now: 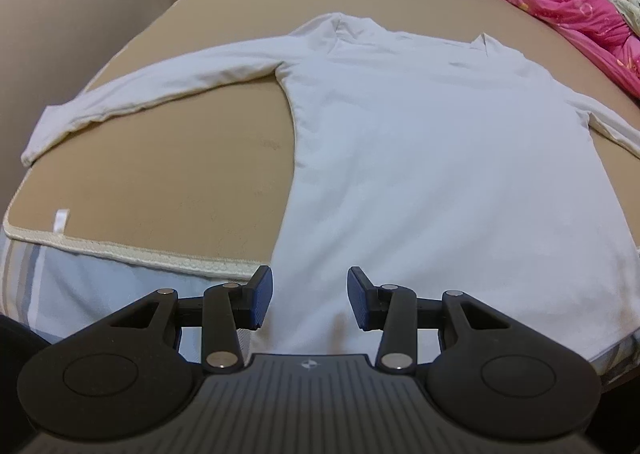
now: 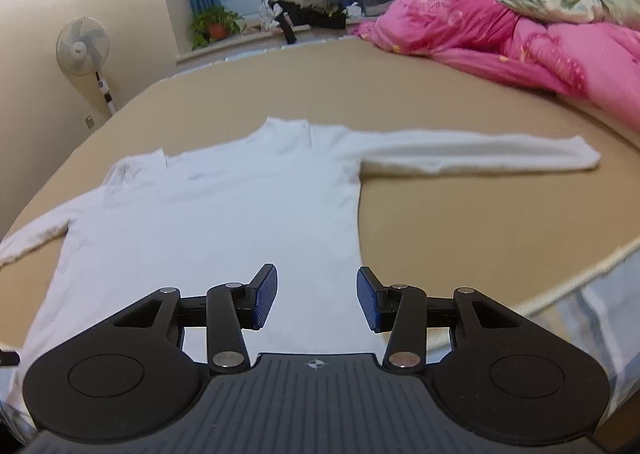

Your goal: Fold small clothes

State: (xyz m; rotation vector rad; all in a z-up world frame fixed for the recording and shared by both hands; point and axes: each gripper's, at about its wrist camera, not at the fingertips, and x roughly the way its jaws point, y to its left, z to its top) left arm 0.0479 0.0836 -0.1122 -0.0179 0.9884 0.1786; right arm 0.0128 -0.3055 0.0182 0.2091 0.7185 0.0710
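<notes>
White long-sleeved shirt (image 1: 420,157) spread flat on tan mattress pad (image 1: 168,181), sleeves out to both sides, hem at near edge. Left gripper (image 1: 310,300) above hem, jaws spread, nothing between. Right gripper (image 2: 316,300) likewise spread, empty. Pink quilt (image 2: 500,37) heaped beyond.
</notes>
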